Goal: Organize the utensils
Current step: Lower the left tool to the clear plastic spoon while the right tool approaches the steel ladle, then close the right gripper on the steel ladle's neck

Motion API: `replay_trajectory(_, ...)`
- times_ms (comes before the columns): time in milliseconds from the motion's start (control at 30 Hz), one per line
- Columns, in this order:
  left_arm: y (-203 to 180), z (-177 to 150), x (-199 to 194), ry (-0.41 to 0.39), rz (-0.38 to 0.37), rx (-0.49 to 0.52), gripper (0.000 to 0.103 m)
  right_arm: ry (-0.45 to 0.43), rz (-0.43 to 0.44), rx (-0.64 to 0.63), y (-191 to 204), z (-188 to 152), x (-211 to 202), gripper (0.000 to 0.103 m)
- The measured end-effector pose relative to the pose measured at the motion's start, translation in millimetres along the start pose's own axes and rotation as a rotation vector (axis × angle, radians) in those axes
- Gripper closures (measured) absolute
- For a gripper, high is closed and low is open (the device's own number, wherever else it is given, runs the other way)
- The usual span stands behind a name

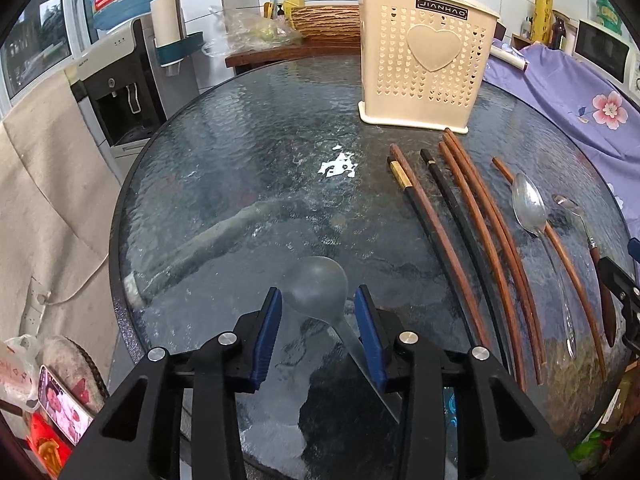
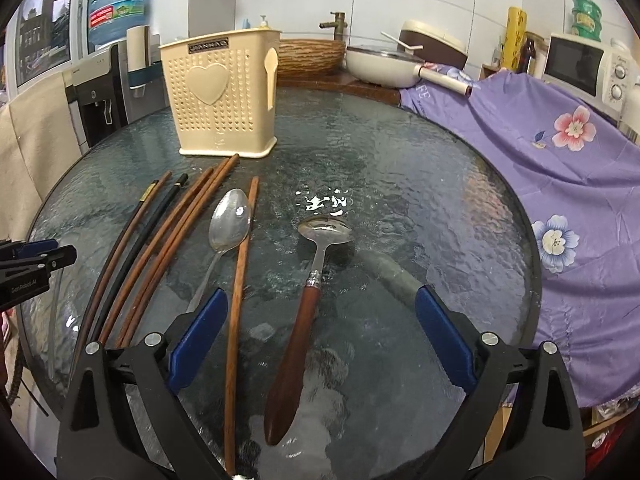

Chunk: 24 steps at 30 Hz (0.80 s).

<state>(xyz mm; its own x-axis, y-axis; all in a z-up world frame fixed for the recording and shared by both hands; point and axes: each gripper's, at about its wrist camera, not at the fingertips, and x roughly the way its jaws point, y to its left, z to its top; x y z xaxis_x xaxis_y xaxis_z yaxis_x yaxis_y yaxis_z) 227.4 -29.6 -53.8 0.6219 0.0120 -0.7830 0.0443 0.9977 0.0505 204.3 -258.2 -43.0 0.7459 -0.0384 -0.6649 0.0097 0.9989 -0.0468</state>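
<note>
- Left wrist view: the left gripper (image 1: pixel 316 312) sits low over the round glass table (image 1: pixel 240 140), blue pads straddling a grey translucent plastic spoon (image 1: pixel 316 284). The spoon's handle runs right along the right pad (image 1: pixel 370 332), and there's still a gap on the left side, so the pads aren't clamped on it.
- Up at 1 o'clock stands the cream utensil holder (image 1: pixel 424 60) with a heart on its front. At 3 o'clock is the row of chopsticks (image 1: pixel 472 216), then a metal spoon (image 1: pixel 530 208) and a wooden-handled spoon (image 1: pixel 600 292) further right.
- Right wrist view: the right gripper (image 2: pixel 320 344) has its pads spread wide, nothing clamped. The wooden-handled spoon (image 2: pixel 300 320) lies between them on the glass table (image 2: pixel 440 184), bowl pointing to 12 o'clock, touching neither pad.
- A single brown chopstick (image 2: pixel 236 300) runs just beside the left pad; the metal spoon (image 2: pixel 230 224) and the other chopsticks (image 2: pixel 160 240) fan out at 10 o'clock, with the utensil holder (image 2: pixel 220 96) at 11.
</note>
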Motion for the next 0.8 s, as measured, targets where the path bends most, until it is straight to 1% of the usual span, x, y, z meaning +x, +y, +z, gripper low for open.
replay_trajectory(67, -1, 1, 1, 0.000, -0.003, -0.001, 0.068, 0.020, 0.001, 0.010, -2, 4, 8, 0.015)
replay_trajectory(233, -1, 4, 3, -0.001, -0.007, -0.004, 0.069, 0.076, 0.002, 0.036, -8, 11, 28, 0.020)
replay_trajectory(433, -2, 6, 5, -0.003, -0.014, -0.002, 0.069, 0.110, 0.001, 0.033, -9, 20, 44, 0.022)
replay_trajectory(667, -1, 9, 8, -0.005, -0.021, 0.003, 0.070, 0.155, 0.016, 0.042, -7, 29, 59, 0.028)
replay_trajectory(800, -1, 11, 9, -0.004, -0.026, 0.008, 0.070, 0.173, 0.023, 0.054, -7, 32, 64, 0.030)
